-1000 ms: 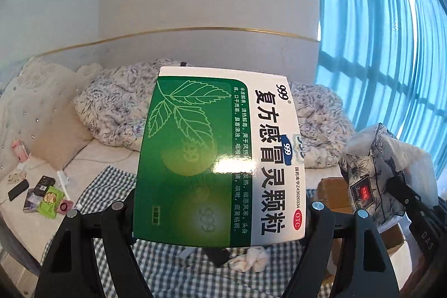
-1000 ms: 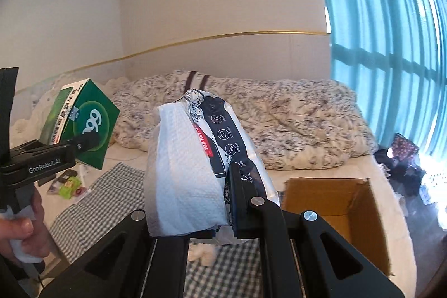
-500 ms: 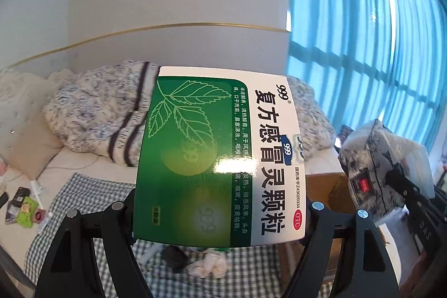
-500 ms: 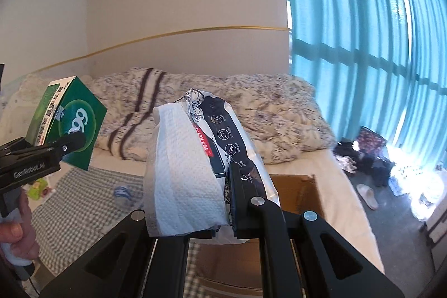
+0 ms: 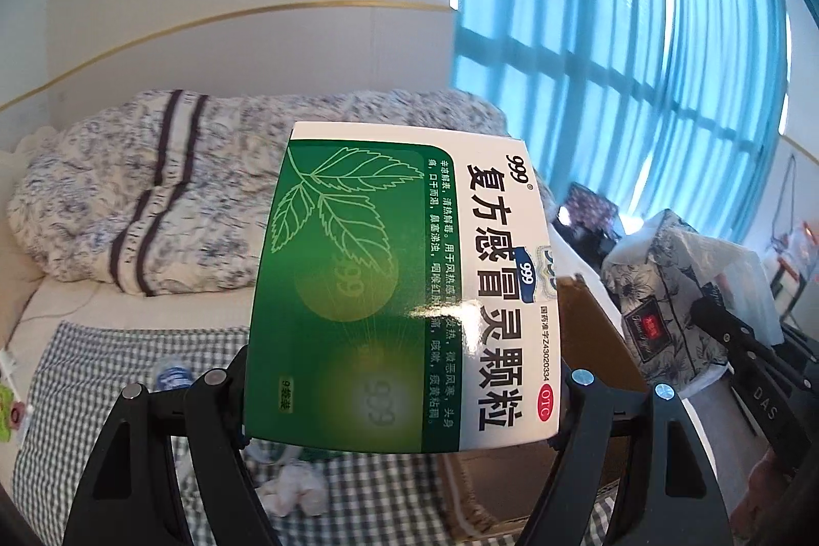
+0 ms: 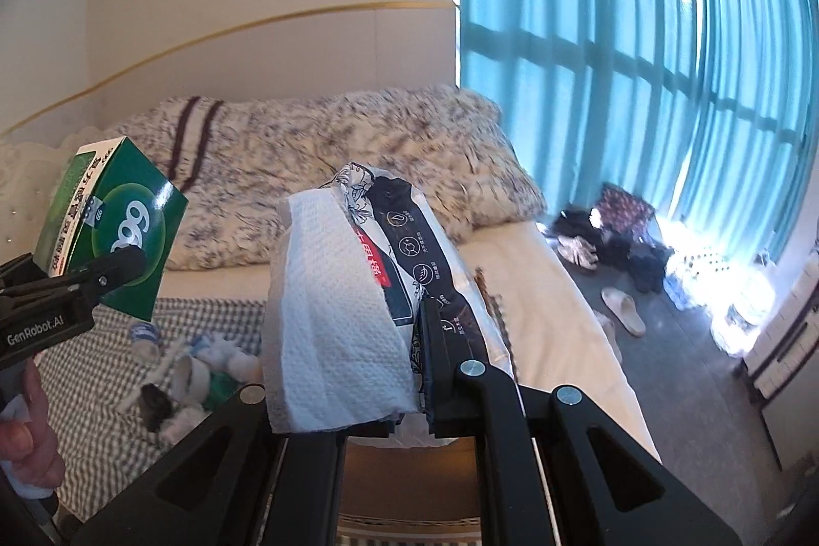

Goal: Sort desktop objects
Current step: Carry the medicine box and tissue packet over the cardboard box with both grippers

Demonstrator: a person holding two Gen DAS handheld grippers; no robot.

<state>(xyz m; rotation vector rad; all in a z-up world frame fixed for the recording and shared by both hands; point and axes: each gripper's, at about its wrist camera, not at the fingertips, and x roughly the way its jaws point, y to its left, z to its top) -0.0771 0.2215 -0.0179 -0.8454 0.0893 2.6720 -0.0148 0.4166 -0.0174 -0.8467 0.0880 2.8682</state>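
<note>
Above bed | left gripper [image 5: 402, 392] clamps medicine box [image 5: 404, 290] | right gripper [image 6: 348, 397] clamps tissue pack [image 6: 348, 310]

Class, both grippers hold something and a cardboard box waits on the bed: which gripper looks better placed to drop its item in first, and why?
Probably the right gripper. Its tissue pack hangs directly over the cardboard box, whose opening shows just beneath. The left gripper, shut on the medicine box, has the cardboard box off to its right.

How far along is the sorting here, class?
Done: nothing visibly sorted yet. In hand: the left claw grips a green medicine box; the right claw grips a tissue pack, both raised near the cardboard box. Left: small items on the checked cloth.
</note>
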